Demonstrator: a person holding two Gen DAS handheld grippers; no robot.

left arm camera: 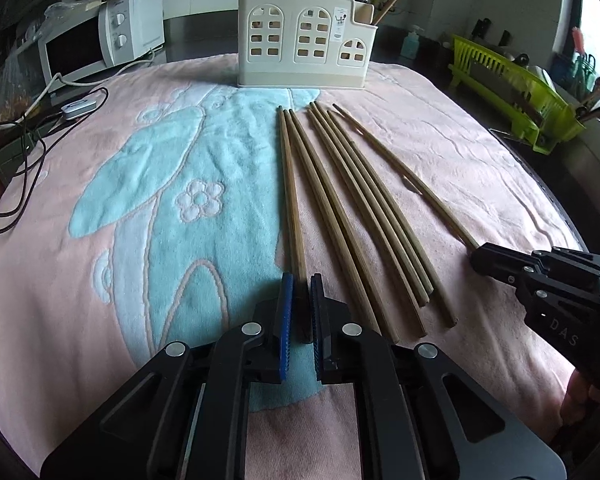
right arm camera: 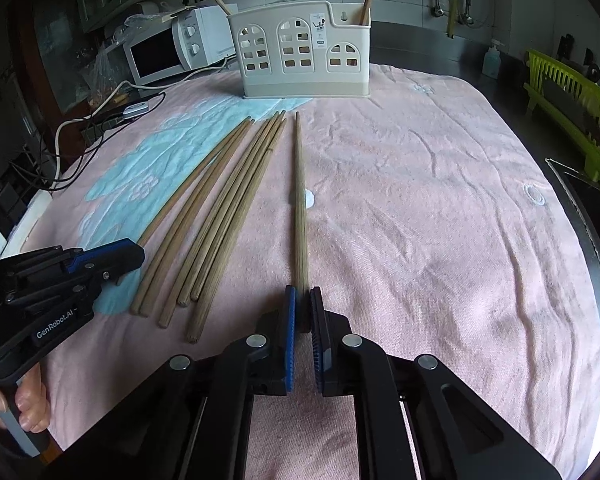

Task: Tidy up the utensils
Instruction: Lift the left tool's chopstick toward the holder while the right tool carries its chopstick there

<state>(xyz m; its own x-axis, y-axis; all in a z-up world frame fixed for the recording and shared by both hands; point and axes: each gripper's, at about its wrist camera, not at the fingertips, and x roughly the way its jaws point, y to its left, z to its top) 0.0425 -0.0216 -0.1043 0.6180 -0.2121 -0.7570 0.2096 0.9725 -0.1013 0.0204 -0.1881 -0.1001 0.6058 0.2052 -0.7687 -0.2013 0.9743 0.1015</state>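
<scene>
Several wooden chopsticks [left arm camera: 352, 208] lie side by side on a pink and blue towel [left arm camera: 140, 208], pointing toward a cream utensil holder [left arm camera: 306, 46] at the back that has two chopsticks standing in it. My left gripper [left arm camera: 301, 280] is shut on the near end of the leftmost chopstick [left arm camera: 290, 184]. My right gripper [right arm camera: 303, 292] is shut on the near end of the rightmost chopstick [right arm camera: 300, 200], which lies apart from the rest [right arm camera: 220, 216]. The holder [right arm camera: 304, 56] stands straight ahead in the right wrist view. Each gripper shows in the other's view, the right gripper [left arm camera: 476, 256] and the left gripper [right arm camera: 138, 256].
A white microwave [left arm camera: 100, 36] with cables [left arm camera: 16, 152] stands at the back left. A green dish rack [left arm camera: 516, 88] stands off the towel at the right, near a soap bottle [left arm camera: 412, 42]. The towel's right edge meets a dark counter rim [right arm camera: 592, 240].
</scene>
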